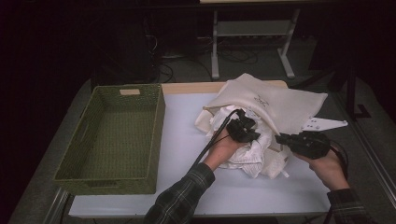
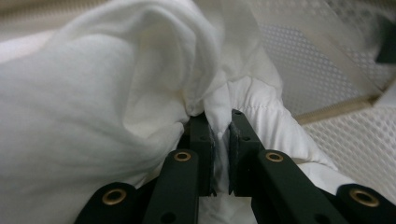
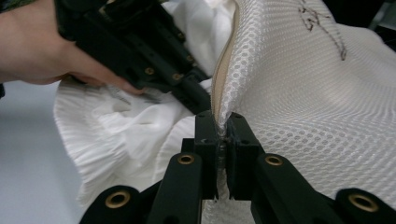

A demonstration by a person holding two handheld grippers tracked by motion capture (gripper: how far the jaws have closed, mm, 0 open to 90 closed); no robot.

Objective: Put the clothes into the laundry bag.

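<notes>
1. One green woven basket [image 1: 109,140] on the bench [image 1: 187,140].
2. One beige mesh bag [image 1: 275,102].
3. One heap of white clothes [image 1: 247,149]; separate pcs can't be counted.
4. Two grippers: left [image 1: 243,127], right [image 1: 280,139].

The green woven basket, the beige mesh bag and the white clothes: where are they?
Green woven basket [image 1: 157,135], high view, on its right wall.
Beige mesh bag [image 3: 299,107], right gripper view, on its netted side.
White clothes [image 2: 79,107], left gripper view, on the big fold.
</notes>
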